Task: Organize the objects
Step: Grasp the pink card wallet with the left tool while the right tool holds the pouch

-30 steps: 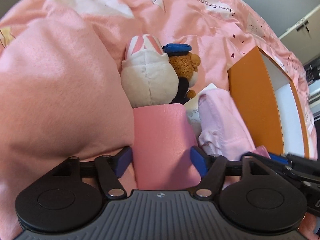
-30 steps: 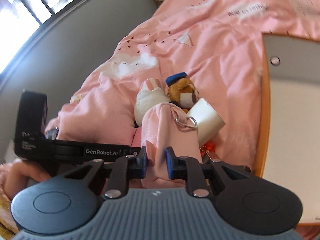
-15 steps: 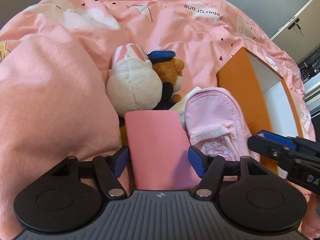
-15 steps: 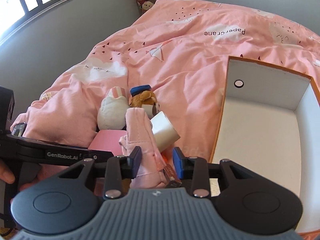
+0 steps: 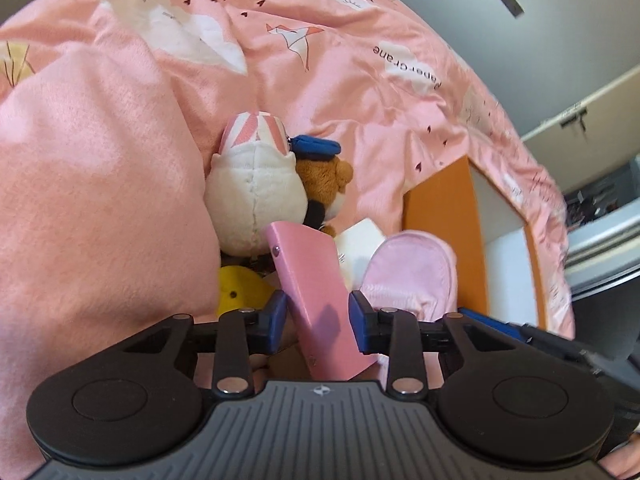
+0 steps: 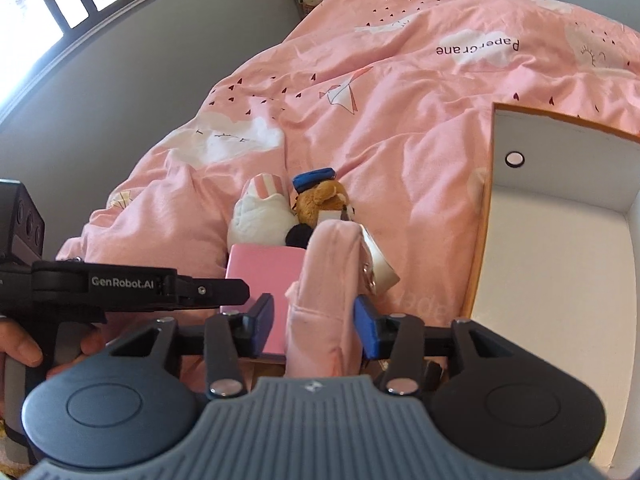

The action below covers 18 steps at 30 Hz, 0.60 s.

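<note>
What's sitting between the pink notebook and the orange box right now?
The pale pink pouch lies between the pink notebook and the orange box, with a white item behind it; the left wrist view shows this best.
</note>
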Tool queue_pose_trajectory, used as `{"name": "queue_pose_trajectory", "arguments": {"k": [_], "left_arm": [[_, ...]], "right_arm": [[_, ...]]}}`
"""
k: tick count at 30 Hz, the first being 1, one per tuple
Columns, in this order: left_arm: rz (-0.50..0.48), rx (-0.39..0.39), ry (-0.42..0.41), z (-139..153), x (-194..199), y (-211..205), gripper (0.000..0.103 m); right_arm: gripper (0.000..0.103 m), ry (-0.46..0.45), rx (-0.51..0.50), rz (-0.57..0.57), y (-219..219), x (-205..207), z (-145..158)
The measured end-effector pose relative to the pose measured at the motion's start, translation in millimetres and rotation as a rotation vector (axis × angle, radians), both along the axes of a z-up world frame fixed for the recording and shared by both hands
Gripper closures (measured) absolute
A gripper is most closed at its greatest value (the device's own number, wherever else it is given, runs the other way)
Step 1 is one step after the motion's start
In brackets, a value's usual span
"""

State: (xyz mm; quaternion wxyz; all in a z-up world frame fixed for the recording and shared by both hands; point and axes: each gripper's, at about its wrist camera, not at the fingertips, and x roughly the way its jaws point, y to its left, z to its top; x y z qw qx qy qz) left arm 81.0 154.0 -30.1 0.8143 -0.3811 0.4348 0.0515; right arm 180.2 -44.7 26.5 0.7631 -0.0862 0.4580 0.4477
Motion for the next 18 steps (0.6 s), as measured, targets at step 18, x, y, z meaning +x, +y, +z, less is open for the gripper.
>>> {"name": "queue_pose_trajectory", "arguments": {"k": [18], "left_arm": [[0.051, -0.148, 0.018, -27.4, 25.6, -16.0, 0.066]], "right_arm": [[0.065, -0.075, -0.070, -0.012, 6.3, 3.7, -15.2]]}}
